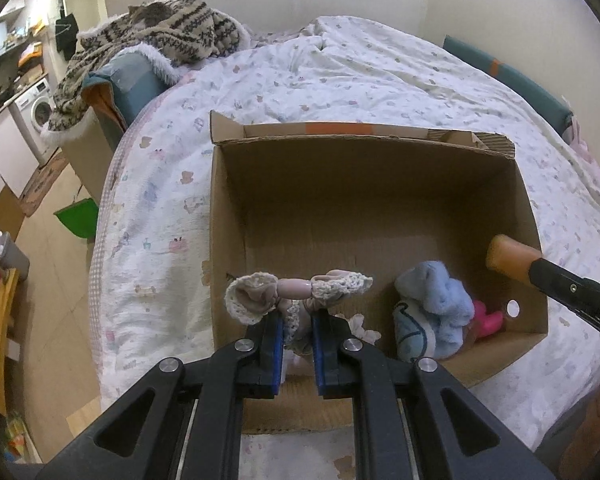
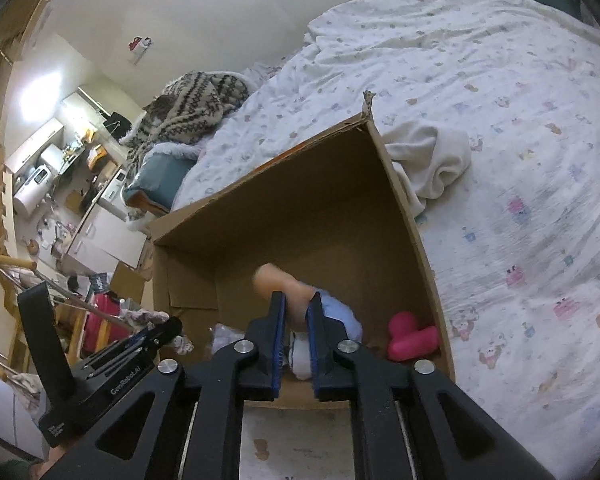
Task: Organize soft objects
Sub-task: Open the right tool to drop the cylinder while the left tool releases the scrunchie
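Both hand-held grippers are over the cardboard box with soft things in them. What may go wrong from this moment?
1. The left hand-held gripper pinches only a fold of the crochet-trimmed doll; its loose lace may catch on the pads at release.
2. The right hand-held gripper holds an orange soft piece near the box wall; it may strike the wall.
3. The blue plush and pink toy crowd one corner, so new items may pile there.

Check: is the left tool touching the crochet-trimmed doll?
Touching. The left wrist view shows the left tool closed on the crochet-trimmed doll, its blue pads pressing both sides, above the cardboard box.
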The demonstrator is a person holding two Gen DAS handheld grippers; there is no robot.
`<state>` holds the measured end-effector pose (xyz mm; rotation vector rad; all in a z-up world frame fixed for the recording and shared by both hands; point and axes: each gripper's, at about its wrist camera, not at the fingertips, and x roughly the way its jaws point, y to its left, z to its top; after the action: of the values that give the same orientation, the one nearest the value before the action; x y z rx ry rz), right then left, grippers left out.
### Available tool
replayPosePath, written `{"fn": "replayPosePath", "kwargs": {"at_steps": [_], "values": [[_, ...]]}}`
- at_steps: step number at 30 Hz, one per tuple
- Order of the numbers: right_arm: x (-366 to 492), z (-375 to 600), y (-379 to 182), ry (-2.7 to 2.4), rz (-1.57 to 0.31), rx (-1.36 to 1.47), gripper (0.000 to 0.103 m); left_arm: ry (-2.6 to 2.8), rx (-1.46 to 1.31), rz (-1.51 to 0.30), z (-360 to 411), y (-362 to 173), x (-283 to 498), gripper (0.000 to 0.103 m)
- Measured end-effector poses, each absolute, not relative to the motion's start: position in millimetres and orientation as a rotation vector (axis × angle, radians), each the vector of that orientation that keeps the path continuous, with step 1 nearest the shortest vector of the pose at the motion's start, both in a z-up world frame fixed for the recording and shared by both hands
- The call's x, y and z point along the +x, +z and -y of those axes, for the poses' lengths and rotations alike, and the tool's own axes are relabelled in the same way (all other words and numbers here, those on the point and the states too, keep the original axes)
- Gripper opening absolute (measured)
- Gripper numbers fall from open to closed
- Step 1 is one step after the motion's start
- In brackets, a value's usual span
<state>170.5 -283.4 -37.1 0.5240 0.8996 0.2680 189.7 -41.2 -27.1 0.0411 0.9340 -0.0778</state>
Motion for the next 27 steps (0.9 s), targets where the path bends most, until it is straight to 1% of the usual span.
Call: {"fn": "replayPosePath", "kwargs": {"at_steps": [1,3,4,5,6,7,26,27], "values": [[171,284,-38,0.265,-0.907,0.533,0.017,-0.08,0.047,-0.932,42,-28,190,0.011],[175,285,-41,0.263,-0.921,0.55,0.027,-0.085,0.063,-0.927,44,-29,190,0.011],[175,286,-42,0.258,-0.924,0.556,0.041,-0.085,0.072,-0.927,45,-31,190,0.011],[175,287,-42,0.251,-0.921,0.562,0.062,-0.085,0.076,-0.931,46,-32,190,0.011],[174,289,-41,0.241,-0.914,0.57,0.07,-0.087,0.074,-0.936,46,-33,191,0.011],[173,292,-40,0.232,-0.897,0.578,0.072,-0.089,0.066,-0.942,45,-35,192,0.011],[175,287,-49,0.238,-0.96,0.574,0.072,-0.118,-0.023,-0.946,43,-37,197,0.011],[175,286,-49,0.238,-0.961,0.573,0.072,-0.12,-0.025,-0.945,43,-37,197,0.013]]}}
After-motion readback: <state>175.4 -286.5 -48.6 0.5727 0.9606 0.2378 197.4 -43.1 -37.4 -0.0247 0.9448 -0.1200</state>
